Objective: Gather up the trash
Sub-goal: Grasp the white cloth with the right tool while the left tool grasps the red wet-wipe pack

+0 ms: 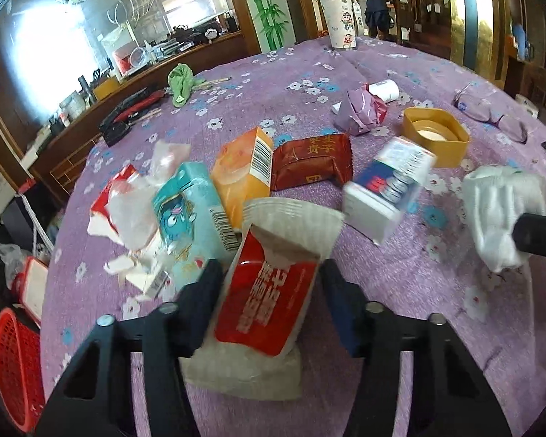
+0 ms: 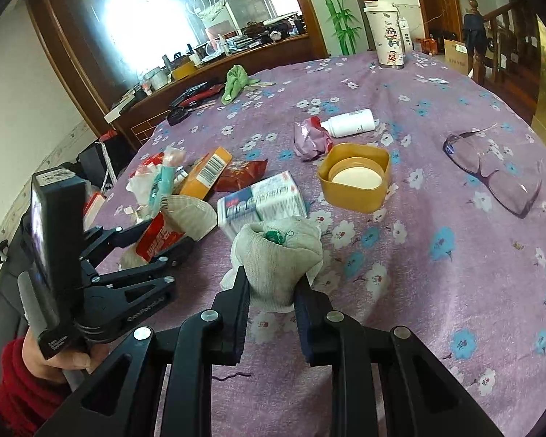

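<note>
Honestly this cleanup looks barely started. The counter, covered in a purple flowered cloth, still carries nearly all the litter, and the red basket sitting down past its left edge looks like where the stuff should go, though I can't see what's inside it.

Biggest cluster is the pile at the left-middle: a teal carton, an orange box, a dark red snack packet, plus torn red-and-white scraps just beside the carton. Near those lies a white and blue medicine box, then a yellow lid and a crumpled purple wrapper touching a tipped white bottle. All of that is untouched on the cloth.

What's actually in hand: the left gripper has its fingers partway closed around a red and white wrapper, which sits between them near the front edge; I can't tell for sure if the pads are pressing yet. The right gripper has its fingers narrow and pinched on a wadded white cloth with a green bit showing on top, still low over the counter.

So two pieces are about grabbed, none visibly binned, the rest left. The tumbler and glasses probably aren't trash.
</note>
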Demonstrator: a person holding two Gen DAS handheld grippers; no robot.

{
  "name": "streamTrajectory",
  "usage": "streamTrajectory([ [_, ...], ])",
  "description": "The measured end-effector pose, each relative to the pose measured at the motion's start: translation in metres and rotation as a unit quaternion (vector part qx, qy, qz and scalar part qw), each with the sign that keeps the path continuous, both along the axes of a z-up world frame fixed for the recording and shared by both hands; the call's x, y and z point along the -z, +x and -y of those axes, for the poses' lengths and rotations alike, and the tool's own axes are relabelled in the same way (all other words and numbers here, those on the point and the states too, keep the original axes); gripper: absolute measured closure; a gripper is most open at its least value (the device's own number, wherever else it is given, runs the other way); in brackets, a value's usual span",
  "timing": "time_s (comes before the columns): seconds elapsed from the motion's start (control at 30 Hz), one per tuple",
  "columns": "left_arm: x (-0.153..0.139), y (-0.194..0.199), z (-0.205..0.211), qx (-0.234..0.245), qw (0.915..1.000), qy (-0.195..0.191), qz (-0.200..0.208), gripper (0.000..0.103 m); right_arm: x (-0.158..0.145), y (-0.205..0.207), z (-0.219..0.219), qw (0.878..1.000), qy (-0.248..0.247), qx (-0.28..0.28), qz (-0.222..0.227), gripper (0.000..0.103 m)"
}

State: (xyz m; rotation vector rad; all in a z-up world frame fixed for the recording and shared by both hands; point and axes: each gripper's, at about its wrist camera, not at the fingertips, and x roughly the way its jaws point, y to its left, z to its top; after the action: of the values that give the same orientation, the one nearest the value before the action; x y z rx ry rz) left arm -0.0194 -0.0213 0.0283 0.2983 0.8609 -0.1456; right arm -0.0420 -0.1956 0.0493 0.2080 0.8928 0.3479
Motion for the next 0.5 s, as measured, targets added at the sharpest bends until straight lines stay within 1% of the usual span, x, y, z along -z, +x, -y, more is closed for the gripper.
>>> streamTrajectory([
  [0.03,-0.002,-0.003,-0.004,-0.001,0.9999,-0.014,-0.005,0.061,0.000,-0.001,-0.001,1.000,-0.001,-0.002,0.000,0.079],
  [0.1,-0.002,-0.010,-0.013,-0.004,0.9993,-0.034,-0.014,0.061,0.000,-0.002,-0.004,1.000,-0.002,-0.006,0.001,0.079],
  [0.17,-0.003,-0.016,-0.021,-0.006,0.9991,-0.039,-0.015,0.060,0.000,-0.003,-0.008,1.000,-0.004,-0.012,0.001,0.079],
  [0.27,-0.002,-0.015,-0.028,-0.006,0.9986,-0.048,-0.020,0.055,0.000,-0.003,-0.014,1.000,-0.004,-0.018,0.001,0.079],
  [0.3,0.000,-0.013,-0.029,-0.012,0.9986,-0.046,-0.023,0.050,0.000,-0.003,-0.016,1.000,-0.004,-0.019,0.002,0.079],
  [0.33,0.002,-0.010,-0.030,-0.016,0.9984,-0.046,-0.028,0.047,0.000,-0.004,-0.018,1.000,-0.005,-0.021,0.003,0.079],
  [0.43,0.011,-0.005,-0.030,-0.021,0.9975,-0.050,-0.045,0.047,0.001,-0.003,-0.021,1.000,-0.010,-0.023,0.001,0.079],
  [0.5,0.012,-0.005,-0.032,-0.027,0.9969,-0.061,-0.043,0.048,0.003,-0.003,-0.024,1.000,-0.016,-0.025,-0.001,0.079],
])
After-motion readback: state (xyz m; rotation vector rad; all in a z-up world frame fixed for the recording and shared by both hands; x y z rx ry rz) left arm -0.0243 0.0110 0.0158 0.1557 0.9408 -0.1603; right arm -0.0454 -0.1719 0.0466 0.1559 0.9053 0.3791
